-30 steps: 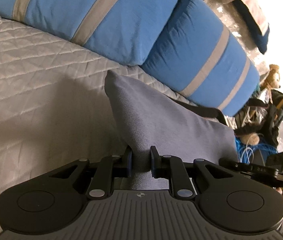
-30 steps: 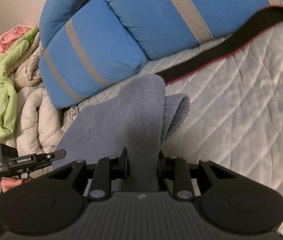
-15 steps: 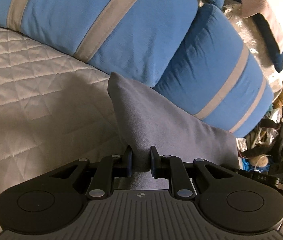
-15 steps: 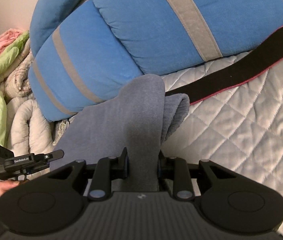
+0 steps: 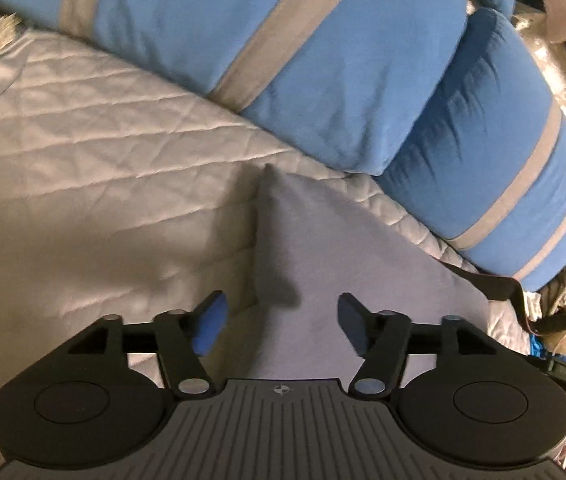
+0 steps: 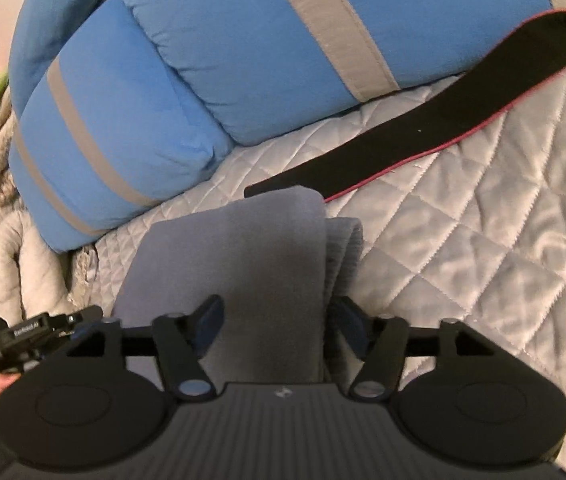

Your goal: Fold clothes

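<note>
One soft grey-lilac fleece garment (image 6: 243, 264), folded, lying on the quilted silver-grey bed cover (image 6: 463, 240). Two black grippers, left (image 5: 281, 322) and right (image 6: 279, 322), jaws opening, fabric between, unpinched. Two blue grey-striped padded pillows (image 5: 323, 60). One black red-edged strap (image 6: 443, 128).

Matt grey fleece garment (image 6: 243, 264) on glossy quilted bedspread (image 6: 483, 240).

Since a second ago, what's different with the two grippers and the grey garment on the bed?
Both grippers have let go: the left gripper and right gripper, clamped on the grey garment a second ago, are opening, pads off the cloth. The garment, then lifted toward the cameras, now lies on the quilted bedspread, still between the jaws. The blue pillows and black strap stay where they were.
</note>
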Tool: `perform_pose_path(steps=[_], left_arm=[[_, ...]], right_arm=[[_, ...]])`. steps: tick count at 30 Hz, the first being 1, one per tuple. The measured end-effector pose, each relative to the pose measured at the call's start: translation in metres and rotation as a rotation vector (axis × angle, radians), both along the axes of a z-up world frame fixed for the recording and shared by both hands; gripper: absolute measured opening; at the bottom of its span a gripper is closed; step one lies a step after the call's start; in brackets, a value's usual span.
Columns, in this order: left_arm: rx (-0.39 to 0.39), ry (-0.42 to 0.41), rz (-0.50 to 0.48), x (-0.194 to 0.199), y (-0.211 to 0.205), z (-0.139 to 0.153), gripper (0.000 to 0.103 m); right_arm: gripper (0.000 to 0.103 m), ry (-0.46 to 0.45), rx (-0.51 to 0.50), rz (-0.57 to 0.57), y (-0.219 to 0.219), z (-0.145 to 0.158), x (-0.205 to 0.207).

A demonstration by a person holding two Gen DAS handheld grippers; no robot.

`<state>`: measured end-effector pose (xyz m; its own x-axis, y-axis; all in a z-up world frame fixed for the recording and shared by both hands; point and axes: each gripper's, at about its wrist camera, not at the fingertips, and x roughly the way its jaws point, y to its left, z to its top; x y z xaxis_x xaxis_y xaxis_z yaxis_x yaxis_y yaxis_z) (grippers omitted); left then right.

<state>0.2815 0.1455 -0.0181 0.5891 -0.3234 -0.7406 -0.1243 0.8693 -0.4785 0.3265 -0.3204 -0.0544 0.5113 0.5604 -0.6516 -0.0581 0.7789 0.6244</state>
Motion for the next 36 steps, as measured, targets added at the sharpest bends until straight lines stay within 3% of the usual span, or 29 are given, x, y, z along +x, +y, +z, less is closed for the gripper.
perform_pose_path(steps=[10,15,17,20,22,25,30,33,35,36], left_arm=[[-0.101,0.074,0.046,-0.030,0.014,-0.022,0.062],[-0.164,0.091,0.054,-0.043,0.014,-0.027,0.060],[-0.195,0.110,0.050,-0.047,0.013,-0.030,0.048],[-0.204,0.135,0.053,-0.049,0.011,-0.035,0.030],[-0.216,0.148,0.060,-0.050,0.012,-0.036,0.017],[-0.259,0.147,0.056,-0.050,0.016,-0.029,0.014],[-0.298,0.134,0.054,-0.053,0.021,-0.018,0.013],[-0.270,0.154,0.057,-0.053,0.021,-0.022,0.017],[-0.244,0.170,0.061,-0.053,0.021,-0.027,0.021],[-0.232,0.180,0.068,-0.053,0.023,-0.028,0.026]], right_arm=[[0.081,0.079,0.024,0.015,-0.006,-0.020,-0.031],[0.079,0.133,0.087,0.012,-0.006,-0.032,-0.038],[0.078,0.160,0.116,0.013,-0.003,-0.035,-0.039],[0.058,0.194,0.141,0.003,0.000,-0.039,-0.040],[0.033,0.230,0.183,-0.013,-0.001,-0.045,-0.041],[0.027,0.270,0.259,-0.035,-0.007,-0.048,-0.041],[0.026,0.278,0.313,-0.046,-0.012,-0.041,-0.044],[0.027,0.290,0.316,-0.050,-0.013,-0.041,-0.044],[0.036,0.300,0.282,-0.054,-0.014,-0.042,-0.043],[0.050,0.304,0.261,-0.057,-0.015,-0.043,-0.043]])
